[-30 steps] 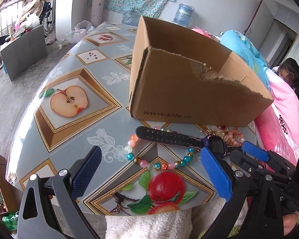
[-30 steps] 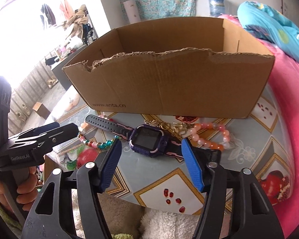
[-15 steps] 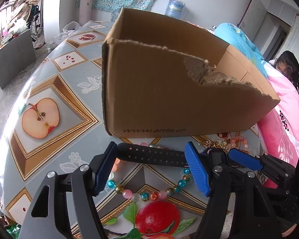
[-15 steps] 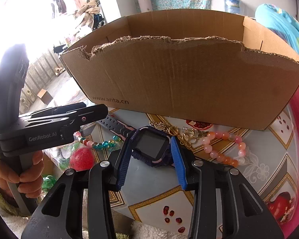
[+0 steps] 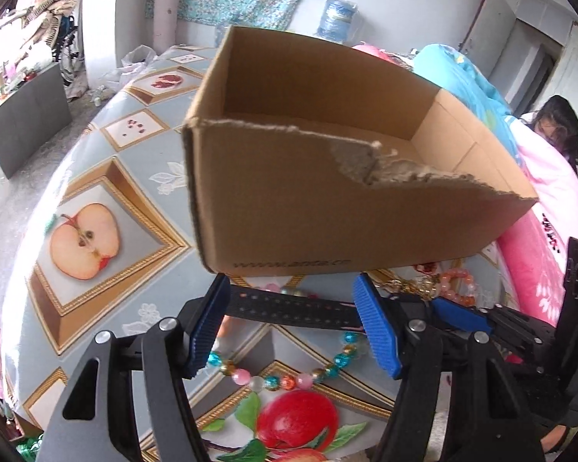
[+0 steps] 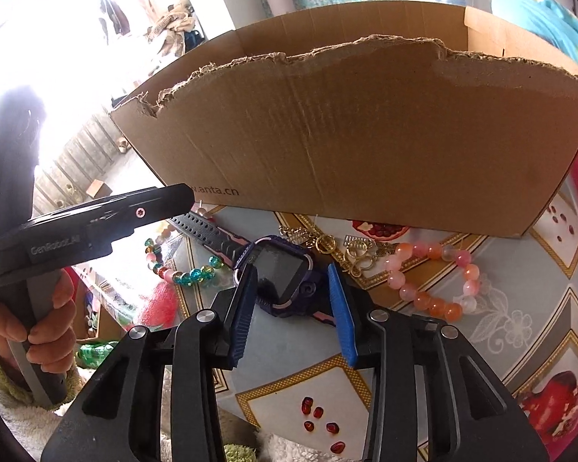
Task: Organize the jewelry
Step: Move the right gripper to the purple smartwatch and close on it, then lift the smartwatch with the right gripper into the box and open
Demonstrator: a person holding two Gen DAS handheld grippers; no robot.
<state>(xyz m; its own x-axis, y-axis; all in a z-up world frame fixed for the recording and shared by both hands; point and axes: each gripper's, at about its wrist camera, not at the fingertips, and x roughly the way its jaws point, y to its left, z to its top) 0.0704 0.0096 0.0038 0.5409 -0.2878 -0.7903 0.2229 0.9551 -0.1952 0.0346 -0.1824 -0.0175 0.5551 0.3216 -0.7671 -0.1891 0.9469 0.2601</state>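
Note:
A purple smartwatch (image 6: 283,273) with a black strap (image 5: 289,308) lies on the table in front of an open cardboard box (image 5: 327,192). My right gripper (image 6: 293,304) is shut on the watch body. My left gripper (image 5: 293,327) is open, its jaws either side of the strap. A teal and pink bead bracelet (image 5: 285,379) lies under the strap. An orange and pink bead bracelet (image 6: 439,277) and gold charms (image 6: 350,250) lie to the right of the watch.
The round table (image 5: 96,177) has a fruit-print cloth; its front edge is just below both grippers. A pink quilt (image 5: 551,238) and a person (image 5: 558,127) are at the right. The box (image 6: 366,134) blocks the way straight ahead.
My right gripper moved in and closed on the watch body. My left gripper moved forward until its open jaws came around the strap.

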